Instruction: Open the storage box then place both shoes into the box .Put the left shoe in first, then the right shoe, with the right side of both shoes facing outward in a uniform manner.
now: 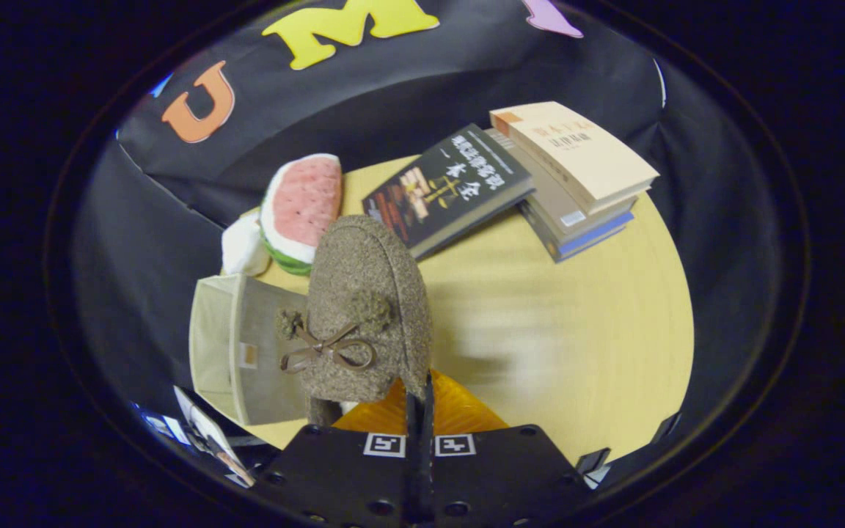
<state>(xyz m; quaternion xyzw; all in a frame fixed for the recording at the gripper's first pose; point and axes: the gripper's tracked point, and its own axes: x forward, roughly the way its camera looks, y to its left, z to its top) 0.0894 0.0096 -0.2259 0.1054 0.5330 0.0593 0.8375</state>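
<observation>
Your claw [419, 396] is clenched on the brown shoe [364, 308], held upright, toe up, beside the open storage box [235, 352] at the surface's [576, 352] edge. Books [569, 176] lie far corner.

A fuzzy brown shoe [367, 308] with a bow and pom-poms stands toe-up just ahead of the fingers, seemingly pinched at its rim. Beside it sits the beige storage box [235, 352], apparently open.
</observation>
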